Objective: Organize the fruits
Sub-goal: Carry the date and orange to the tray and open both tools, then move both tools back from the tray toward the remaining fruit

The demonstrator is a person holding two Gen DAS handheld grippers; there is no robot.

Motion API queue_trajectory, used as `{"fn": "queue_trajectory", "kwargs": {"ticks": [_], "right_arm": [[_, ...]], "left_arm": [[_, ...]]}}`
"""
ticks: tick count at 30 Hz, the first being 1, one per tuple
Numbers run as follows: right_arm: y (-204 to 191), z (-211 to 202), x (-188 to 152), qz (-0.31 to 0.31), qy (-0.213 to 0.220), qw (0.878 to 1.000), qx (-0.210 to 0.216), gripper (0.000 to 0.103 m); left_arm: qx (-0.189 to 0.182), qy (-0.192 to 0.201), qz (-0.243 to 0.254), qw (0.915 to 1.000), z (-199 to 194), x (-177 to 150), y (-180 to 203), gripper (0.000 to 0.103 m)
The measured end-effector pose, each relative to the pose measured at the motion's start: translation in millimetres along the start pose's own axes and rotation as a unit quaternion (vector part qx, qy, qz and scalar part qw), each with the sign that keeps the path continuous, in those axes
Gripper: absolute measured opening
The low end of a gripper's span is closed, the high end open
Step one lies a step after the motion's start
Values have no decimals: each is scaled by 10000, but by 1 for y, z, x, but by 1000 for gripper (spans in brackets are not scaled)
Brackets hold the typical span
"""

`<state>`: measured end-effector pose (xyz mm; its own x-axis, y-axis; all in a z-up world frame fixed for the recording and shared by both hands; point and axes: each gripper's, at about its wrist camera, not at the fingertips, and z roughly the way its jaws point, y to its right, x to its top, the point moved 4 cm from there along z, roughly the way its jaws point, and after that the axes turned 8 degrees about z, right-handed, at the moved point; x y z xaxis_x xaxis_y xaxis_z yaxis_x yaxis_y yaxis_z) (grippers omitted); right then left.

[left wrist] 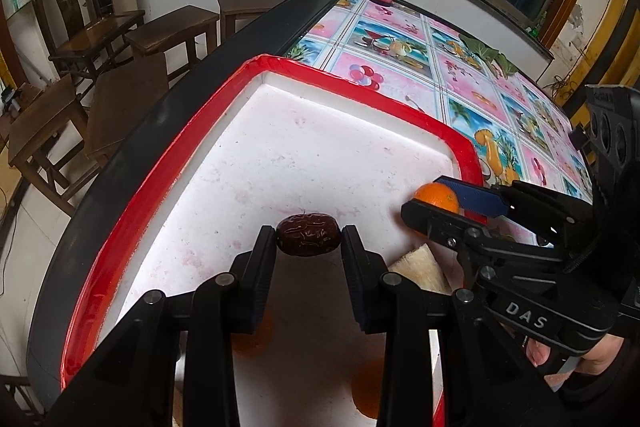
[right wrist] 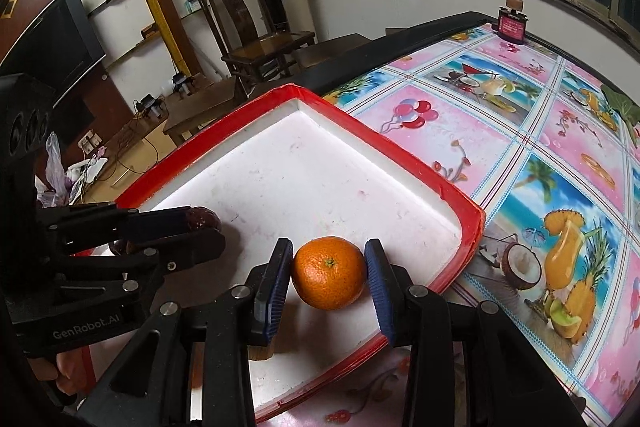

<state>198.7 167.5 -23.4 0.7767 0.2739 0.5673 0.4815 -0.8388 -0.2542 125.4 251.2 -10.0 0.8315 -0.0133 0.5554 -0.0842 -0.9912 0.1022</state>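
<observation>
Fruits are held low over the white, red-rimmed foam tray (right wrist: 460, 195), seemingly for setting down: a wrinkled dark-red jujube (left wrist: 308, 235) clamped by the left gripper (left wrist: 308, 241) at lower centre, a round orange mandarin (right wrist: 329, 272) pinched by the right gripper (right wrist: 328, 277).

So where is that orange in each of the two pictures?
Left wrist view: the orange is at the right, pinched in the right gripper by the tray's right rim.
Right wrist view: the orange is at lower centre, between that gripper's fingers.
Shared landmark: the red-rimmed white tray; the orange lies in it near its right rim.
</observation>
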Motion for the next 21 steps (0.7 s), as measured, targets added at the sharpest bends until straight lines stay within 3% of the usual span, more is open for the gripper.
{"fn": "queue_trajectory", "kwargs": {"ticks": [4, 5, 8, 15, 21], "right_arm": [[-1, -8, -1, 72, 66, 9999, 67, 57], [-1, -12, -2, 98, 118, 9998, 100, 57], [-4, -21, -4, 104, 179, 9997, 136, 57], [-11, -48, -18, 122, 277, 9992, 246, 58], [-12, -78, -37, 267, 398, 9979, 428, 65]], "left_arm": [[16, 19, -27, 10000, 1, 1, -1, 31], [11, 28, -28, 10000, 1, 1, 0, 32], [39, 74, -16, 10000, -2, 0, 1, 48], [96, 140, 72, 9998, -11, -3, 6, 57], [104, 196, 103, 9997, -22, -8, 10, 69]]}}
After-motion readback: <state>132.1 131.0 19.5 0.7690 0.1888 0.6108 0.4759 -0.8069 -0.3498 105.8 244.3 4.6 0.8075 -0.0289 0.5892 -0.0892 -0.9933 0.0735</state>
